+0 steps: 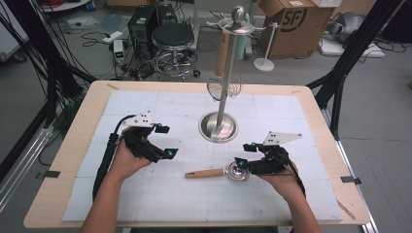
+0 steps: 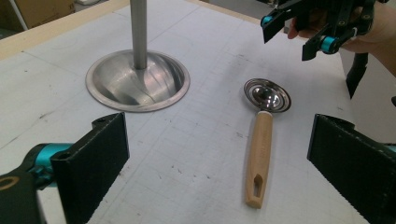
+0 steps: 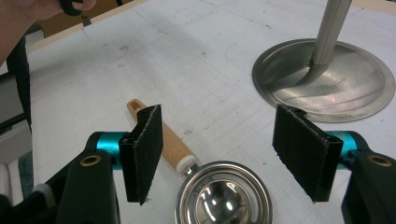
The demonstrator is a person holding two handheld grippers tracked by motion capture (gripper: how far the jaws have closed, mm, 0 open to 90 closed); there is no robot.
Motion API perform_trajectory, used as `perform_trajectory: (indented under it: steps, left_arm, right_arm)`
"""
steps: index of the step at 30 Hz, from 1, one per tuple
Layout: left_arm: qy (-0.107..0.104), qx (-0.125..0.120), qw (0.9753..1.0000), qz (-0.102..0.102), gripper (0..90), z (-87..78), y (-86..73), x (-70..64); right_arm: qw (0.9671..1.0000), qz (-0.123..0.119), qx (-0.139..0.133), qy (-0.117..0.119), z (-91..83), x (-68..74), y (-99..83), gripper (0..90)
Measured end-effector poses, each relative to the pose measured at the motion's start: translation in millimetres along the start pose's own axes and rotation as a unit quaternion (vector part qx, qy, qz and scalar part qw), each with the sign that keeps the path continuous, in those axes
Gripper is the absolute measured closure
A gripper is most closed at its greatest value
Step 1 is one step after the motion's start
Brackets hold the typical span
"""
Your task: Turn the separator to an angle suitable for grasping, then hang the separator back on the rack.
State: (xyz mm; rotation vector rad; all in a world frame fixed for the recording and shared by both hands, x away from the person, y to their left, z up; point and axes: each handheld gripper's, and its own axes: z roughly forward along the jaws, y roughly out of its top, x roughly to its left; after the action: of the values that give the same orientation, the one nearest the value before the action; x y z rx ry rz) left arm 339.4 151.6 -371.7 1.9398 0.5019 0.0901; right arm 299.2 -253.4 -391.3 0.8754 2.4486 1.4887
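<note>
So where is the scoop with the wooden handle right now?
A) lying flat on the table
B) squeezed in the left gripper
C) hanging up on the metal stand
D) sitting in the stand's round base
A: the scoop lies flat on the white mat, in front of the stand's base, with the right gripper open just over its bowl and the left gripper open and apart from it.

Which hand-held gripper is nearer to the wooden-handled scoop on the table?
The right hand-held gripper: its open jaws hover just over the metal bowl of the scoop. The left hand-held gripper, also open, is farther off, beyond the scoop's handle end.
</note>
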Motion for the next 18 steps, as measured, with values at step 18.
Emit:
perform_trajectory:
  steps: [18]
  left_arm:
    - [-0.003, 0.013, 0.9999, 0.003, 5.9, 6.4, -0.5, -1.6]
  right_arm:
    - [1.0, -0.002, -0.001, -0.001, -0.6, 0.3, -1.3, 33.1]
